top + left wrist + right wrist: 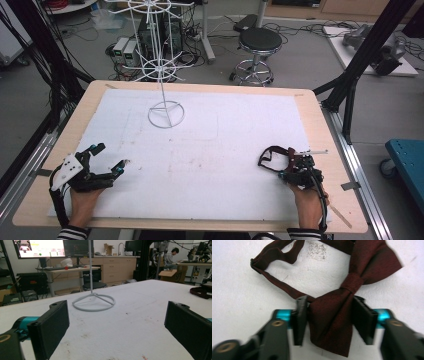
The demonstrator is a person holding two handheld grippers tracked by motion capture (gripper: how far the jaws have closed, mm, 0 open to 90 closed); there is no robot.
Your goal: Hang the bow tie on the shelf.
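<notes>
A dark red bow tie [274,156] with a looped strap lies on the white mat [200,165] at the right front. My right gripper [292,167] holds one wing of the bow tie [332,322]. In the right gripper view the two black jaws of the right gripper [330,300] press the fabric from both sides, just below the knot. At the left front, my left gripper [112,155] rests low over the mat, wide open and holding nothing. The left gripper view shows that gripper [117,306] pointing toward the stand, with the bow tie's [200,292] strap at the far right.
A white wire display stand [166,114] rises from a ring base at the mat's back centre, and its ring base [93,302] lies ahead of the left gripper. The wooden table [325,150] borders the mat. A stool [259,42] and cables lie on the floor beyond.
</notes>
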